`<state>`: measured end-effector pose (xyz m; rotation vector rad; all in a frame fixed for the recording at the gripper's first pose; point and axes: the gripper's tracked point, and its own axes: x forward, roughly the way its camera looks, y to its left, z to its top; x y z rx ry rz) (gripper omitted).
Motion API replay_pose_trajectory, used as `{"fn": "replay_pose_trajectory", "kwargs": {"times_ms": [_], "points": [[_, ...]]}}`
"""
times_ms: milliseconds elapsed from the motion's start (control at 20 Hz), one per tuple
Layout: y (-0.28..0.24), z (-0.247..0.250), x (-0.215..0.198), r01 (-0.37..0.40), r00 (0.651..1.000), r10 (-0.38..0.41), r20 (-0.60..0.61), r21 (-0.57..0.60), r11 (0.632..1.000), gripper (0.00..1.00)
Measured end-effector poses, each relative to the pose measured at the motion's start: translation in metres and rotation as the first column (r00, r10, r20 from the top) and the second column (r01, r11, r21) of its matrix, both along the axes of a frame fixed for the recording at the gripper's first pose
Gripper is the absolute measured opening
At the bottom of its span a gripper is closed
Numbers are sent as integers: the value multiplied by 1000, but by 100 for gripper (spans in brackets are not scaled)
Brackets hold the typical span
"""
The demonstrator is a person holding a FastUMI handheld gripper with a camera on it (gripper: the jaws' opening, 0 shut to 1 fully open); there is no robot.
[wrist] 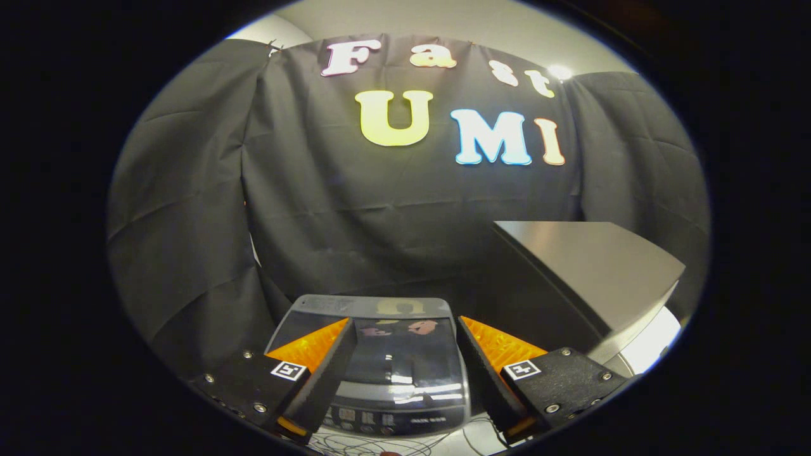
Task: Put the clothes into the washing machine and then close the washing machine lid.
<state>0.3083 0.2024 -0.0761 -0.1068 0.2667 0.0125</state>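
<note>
A small top-loading washing machine (399,354) stands just ahead of and below my gripper (405,320). Its dark glossy lid (405,361) lies flat and reflects the wall behind. A strip of buttons (380,419) runs along its near edge. My fingers (317,345) are spread wide apart on either side of the lid, with nothing between them; the gripper is open and hangs above the machine without touching it. I see no clothes.
A large grey slab (589,272) rises at a slant to the right of the machine, close to my right finger, with something white and rounded (649,345) under it. Thin cables (380,443) lie on the white surface in front of the machine. Black cloth closes off the back.
</note>
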Motion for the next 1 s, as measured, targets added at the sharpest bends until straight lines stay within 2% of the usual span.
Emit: {"fn": "replay_pose_trajectory", "kwargs": {"times_ms": [250, 600, 850, 1000], "points": [[-67, 22, -93, -21, 998, 19, 58, 30, 999, 97], [-183, 42, -213, -99, 986, 103, 128, -37, 994, 97], [-231, 41, -306, -154, 984, 156, 92, -19, 988, 97], [-241, 49, -347, -179, 978, 181, 106, -26, 984, 97]]}}
